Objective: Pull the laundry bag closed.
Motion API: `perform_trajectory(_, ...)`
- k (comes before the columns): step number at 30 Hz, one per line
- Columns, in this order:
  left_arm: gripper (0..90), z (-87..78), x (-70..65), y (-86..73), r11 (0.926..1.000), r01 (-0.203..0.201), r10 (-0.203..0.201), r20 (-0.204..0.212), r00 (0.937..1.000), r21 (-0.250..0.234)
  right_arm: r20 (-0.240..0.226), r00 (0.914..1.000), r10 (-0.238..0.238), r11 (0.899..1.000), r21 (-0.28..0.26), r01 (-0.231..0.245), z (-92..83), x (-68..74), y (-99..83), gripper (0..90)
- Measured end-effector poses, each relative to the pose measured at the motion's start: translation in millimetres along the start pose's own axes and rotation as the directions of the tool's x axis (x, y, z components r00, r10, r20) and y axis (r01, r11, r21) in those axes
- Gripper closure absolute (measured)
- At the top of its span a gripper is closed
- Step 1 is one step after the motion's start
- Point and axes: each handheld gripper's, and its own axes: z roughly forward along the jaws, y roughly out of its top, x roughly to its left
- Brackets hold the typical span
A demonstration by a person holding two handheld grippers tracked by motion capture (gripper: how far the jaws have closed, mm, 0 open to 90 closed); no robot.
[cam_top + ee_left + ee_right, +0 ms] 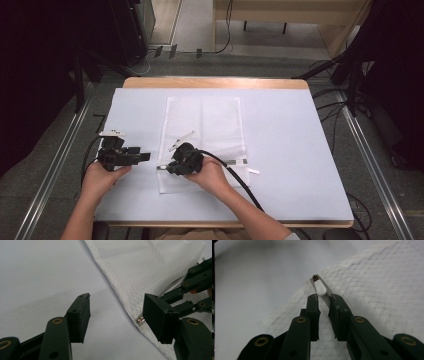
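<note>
While right tongs (323, 298) stand nearly together, not yet clamped, at mesh bag's (202, 120) white zipper pull (320, 288), advance toward 12 o'clock, then pinch; left tongs (117, 315) apart.

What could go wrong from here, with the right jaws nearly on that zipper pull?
1. The right gripper has its jaws narrowed around the small white zipper pull only at its near end; it could slip out.
2. The left gripper is open, off the mesh bag; a tug may drag the unanchored bag along.
</note>
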Motion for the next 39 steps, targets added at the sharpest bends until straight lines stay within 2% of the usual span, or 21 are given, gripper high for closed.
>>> perform_trajectory(2,39.8,-1.5,0.4,-2.2,0.9999,-0.01,0.01,-0.006,0.9999,0.005,-0.004,1.0,0.002,1.0,-0.002,-0.002,2.7,-0.1,0.5,79.0)
perform_trajectory(8,40.0,-9.8,8.8,-7.7,0.9996,0.024,-0.024,-0.015,0.9996,-0.015,-0.014,0.9999,0.008,1.0,-0.011,-0.008,10.0,0.3,6.1,78.9)
perform_trajectory(16,40.5,-9.5,10.0,-9.0,0.9998,0.018,-0.018,-0.016,0.9997,-0.012,-0.026,0.9995,0.019,1.0,-0.008,-0.019,16.8,2.4,13.4,82.0)
perform_trajectory(26,40.6,-7.0,10.6,-10.0,0.9997,0.024,-0.024,0.0,0.9997,-0.009,-0.018,0.9998,-0.01,1.0,0.006,0.01,23.6,5.7,19.1,87.3)
perform_trajectory(28,42.5,-6.6,10.1,-10.9,0.9999,0.01,-0.01,0.007,0.9999,-0.013,-0.011,0.9997,-0.021,1.0,0.011,0.021,22.2,6.4,19.4,87.7)
perform_trajectory(29,45.2,-5.8,8.9,-11.0,0.9998,0.002,-0.002,0.023,0.9997,-0.02,-0.005,0.9994,-0.035,0.999,0.008,0.035,18.3,6.6,20.1,87.7)
perform_trajectory(31,48.1,-5.7,7.9,-10.8,0.9998,-0.005,0.006,0.028,0.9996,-0.021,-0.003,0.9986,-0.052,0.999,-0.013,0.052,13.4,6.0,21.7,87.7)
perform_trajectory(32,49.3,-5.5,4.5,-10.6,0.999,-0.031,0.032,0.037,0.9988,-0.031,-0.001,0.9987,-0.05,0.999,-0.012,0.05,11.0,6.4,22.7,87.7)
perform_trajectory(34,49.6,-4.9,3.0,-10.6,0.9987,-0.04,0.041,0.05,0.9979,-0.033,0.001,0.9985,-0.054,0.998,-0.017,0.054,8.0,5.5,24.1,87.7)
perform_trajectory(39,48.5,0.0,-3.5,-9.8,0.9962,-0.087,0.085,0.085,0.9927,0.012,0.006,0.9989,-0.046,0.998,-0.046,0.047,0.0,4.7,26.6,87.7)
